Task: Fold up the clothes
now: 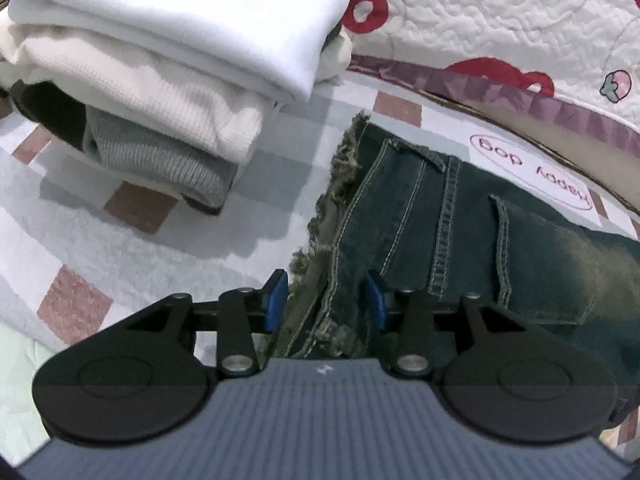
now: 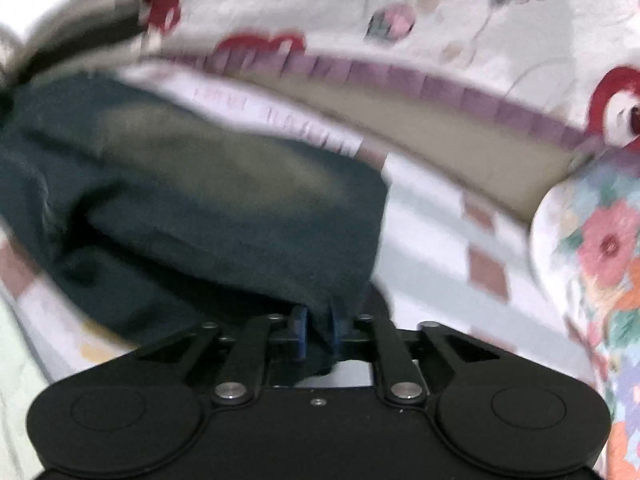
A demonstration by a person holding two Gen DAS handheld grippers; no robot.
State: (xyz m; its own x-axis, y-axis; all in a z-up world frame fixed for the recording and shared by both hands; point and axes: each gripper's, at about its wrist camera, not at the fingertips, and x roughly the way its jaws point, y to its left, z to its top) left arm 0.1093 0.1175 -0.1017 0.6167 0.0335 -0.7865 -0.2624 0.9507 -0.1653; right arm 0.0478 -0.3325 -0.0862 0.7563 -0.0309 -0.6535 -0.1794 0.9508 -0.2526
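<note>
Jeans point(image 1: 460, 216) lie on the bed point(image 1: 80, 208), a checked sheet under them, already doubled into a thick dark slab.

Left gripper point(image 1: 326, 300): jaws open, blue pads apart, straddling the frayed hem edge point(image 1: 340, 184) of the jeans. Denim sits between and just ahead of the jaws, with more of it spreading off to the right side of the jaws. Not clamped as far as the left wrist view shows; the fabric passes between the pads without being pinched.

Right gripper point(image 2: 318, 330): jaws nearly closed, pinching a fold of the jeans point(image 2: 192, 192) right at the tips. View is motion-blurred, so the exact edge held is hard to tell. The bulk of the denim lies ahead and to the left of these jaws.

Key relation: the long axis of the jeans runs roughly left-right between the two grippers, the frayed hem end at the left jaws and the other end at the right jaws. Each gripper is at its own end; the right already has hold, the left is the one with work to do. Judgement: left jaws need to close on the hem before any lift or fold-over.

Stack of folded clothes point(image 1: 160, 60) sits ahead and left of the left jaws, apart from the jeans. Quilt point(image 1: 500, 20) lies beyond, ahead of both jaws. Pillow point(image 2: 600, 260) sits to the right of the right jaws.

Risk: thick doubled denim may slip from a one-sided grip.
</note>
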